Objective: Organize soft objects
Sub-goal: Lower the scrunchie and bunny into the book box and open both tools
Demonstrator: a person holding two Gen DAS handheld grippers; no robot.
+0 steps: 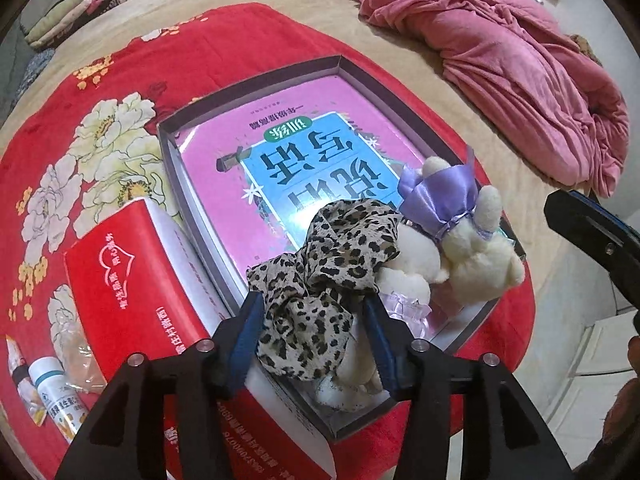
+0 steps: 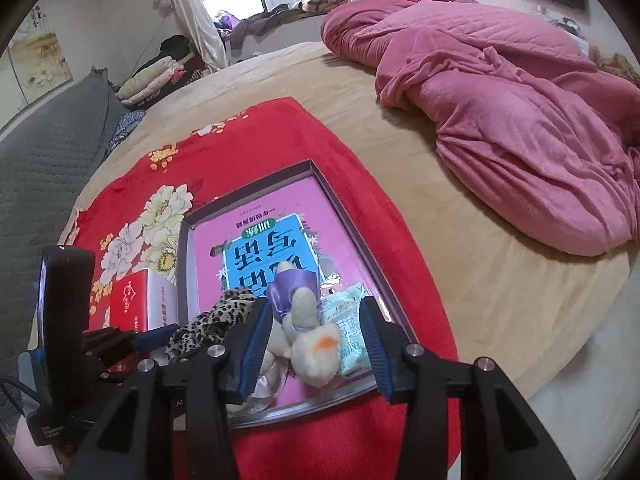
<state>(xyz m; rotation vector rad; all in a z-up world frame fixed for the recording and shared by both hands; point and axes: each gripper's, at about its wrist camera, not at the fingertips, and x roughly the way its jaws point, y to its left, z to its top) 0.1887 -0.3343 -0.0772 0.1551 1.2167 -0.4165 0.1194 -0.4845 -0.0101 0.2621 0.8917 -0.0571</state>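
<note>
A shallow grey box (image 1: 176, 148) holding a pink book lies on a red floral blanket (image 1: 80, 120). At its near end lies a cream plush toy in a leopard-print cloth (image 1: 320, 264), beside a cream plush bear with a purple ribbon (image 1: 460, 232). My left gripper (image 1: 314, 336) hangs open over the leopard cloth, which lies loosely between the blue pads. In the right wrist view my right gripper (image 2: 314, 344) stands open above the purple-ribboned bear (image 2: 308, 332), its pads apart from it on both sides. The leopard cloth (image 2: 212, 320) shows to the left there.
A red tissue box (image 1: 132, 280) sits against the grey box's left side, with a small bottle (image 1: 60, 404) and packets beyond. A green-white packet (image 2: 348, 328) lies in the box's right corner. A bunched pink quilt (image 2: 520, 120) fills the bed's far right. The bed edge is near right.
</note>
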